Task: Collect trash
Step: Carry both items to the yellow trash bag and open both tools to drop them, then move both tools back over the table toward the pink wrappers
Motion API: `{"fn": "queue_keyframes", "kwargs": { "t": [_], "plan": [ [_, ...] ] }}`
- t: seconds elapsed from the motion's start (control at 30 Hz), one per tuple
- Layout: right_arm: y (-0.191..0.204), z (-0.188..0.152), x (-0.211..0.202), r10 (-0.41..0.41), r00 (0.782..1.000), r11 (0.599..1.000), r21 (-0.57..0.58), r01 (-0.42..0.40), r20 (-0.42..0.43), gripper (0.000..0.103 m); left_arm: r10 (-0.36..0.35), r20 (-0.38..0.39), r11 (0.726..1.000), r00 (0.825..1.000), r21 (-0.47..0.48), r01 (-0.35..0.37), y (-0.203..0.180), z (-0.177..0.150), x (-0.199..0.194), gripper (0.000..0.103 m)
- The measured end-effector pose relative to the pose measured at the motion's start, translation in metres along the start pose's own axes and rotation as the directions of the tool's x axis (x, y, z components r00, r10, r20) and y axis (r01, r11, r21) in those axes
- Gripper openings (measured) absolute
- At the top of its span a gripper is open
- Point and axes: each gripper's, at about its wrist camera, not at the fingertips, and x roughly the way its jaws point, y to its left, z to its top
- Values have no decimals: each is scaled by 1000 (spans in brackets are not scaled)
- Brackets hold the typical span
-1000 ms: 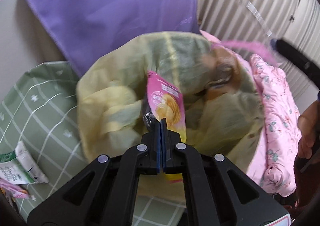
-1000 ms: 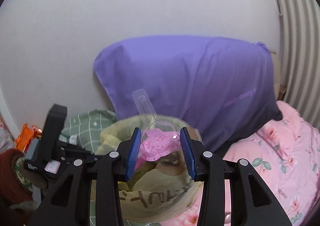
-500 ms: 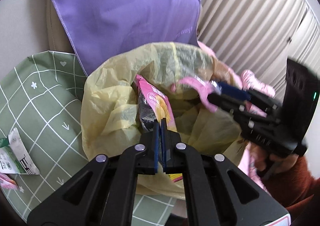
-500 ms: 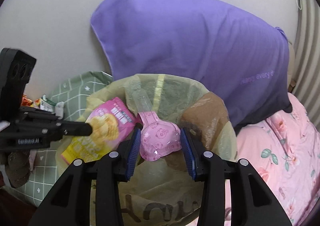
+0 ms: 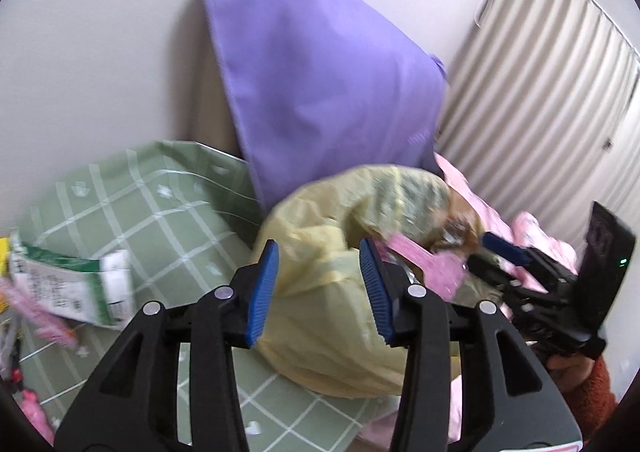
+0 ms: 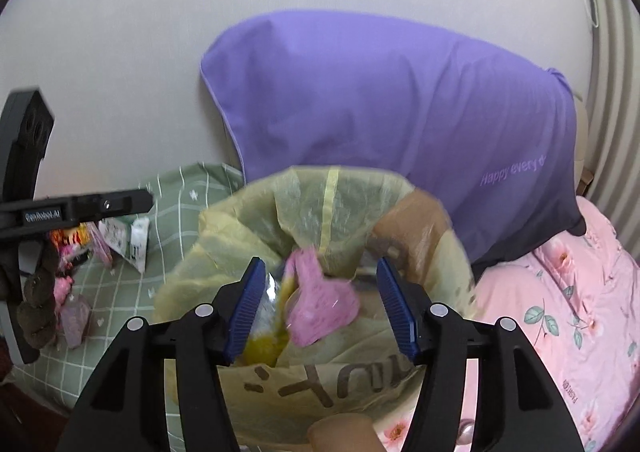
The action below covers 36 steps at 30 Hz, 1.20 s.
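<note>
A yellow trash bag (image 6: 320, 211) stands open on the bed; it also shows in the left wrist view (image 5: 332, 292). My right gripper (image 6: 322, 306) is open above its mouth, and a pink plastic package (image 6: 320, 306) sits loose between its fingers, dropping into the bag. The pink and yellow snack bag (image 6: 264, 344) lies inside the bag. My left gripper (image 5: 318, 290) is open and empty, drawn back to the bag's left side. The right gripper (image 5: 516, 264) shows at the right of the left wrist view with the pink package (image 5: 432, 264) by its tips.
A purple pillow (image 6: 392, 123) leans on the wall behind the bag. A green checked sheet (image 5: 152, 211) carries a green and white wrapper (image 5: 72, 284) and several pink scraps (image 6: 76, 312). A pink floral quilt (image 6: 560, 312) lies to the right. Ribbed curtains (image 5: 540, 91) hang at the right.
My left gripper opened, let the snack bag go into the trash bag and pulled back left. My right gripper opened wider and released the pink package over the bag.
</note>
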Motion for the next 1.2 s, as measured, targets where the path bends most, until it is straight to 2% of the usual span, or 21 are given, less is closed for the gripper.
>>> {"fn": "queue_keyframes", "kwargs": {
  "t": [0.2,0.43,0.63,0.8,0.87,1.0,1.07,1.17,1.2],
  "plan": [
    [10,13,-18,36,998,999,-10,-36,53,55,111,75,994,991,-26,-109,19,-12,-31,40],
    [43,11,-15,71,996,994,-90,-66,52,55,254,96,966,962,-85,-246,57,-41,-65,40],
    [76,6,-4,172,984,975,-145,-165,39,55,387,116,915,915,-175,-365,98,-65,-107,40],
    [112,-5,11,254,967,944,-215,-250,-7,55,494,109,847,863,-283,-449,138,-85,-139,40],
    [128,-13,25,298,953,926,-229,-302,-53,55,530,100,816,842,-329,-475,151,-94,-152,40],
    [165,-34,60,345,924,890,-255,-377,-165,55,577,81,770,813,-385,-508,166,-109,-171,40],
    [183,-43,73,396,894,858,-262,-441,-209,55,594,69,752,801,-401,-523,172,-118,-179,40],
    [212,-57,88,490,827,791,-257,-555,-277,55,609,48,732,792,-419,-537,176,-128,-187,40],
    [221,-60,91,501,815,776,-264,-572,-292,55,612,40,726,790,-424,-542,178,-131,-189,40]
  ]
}}
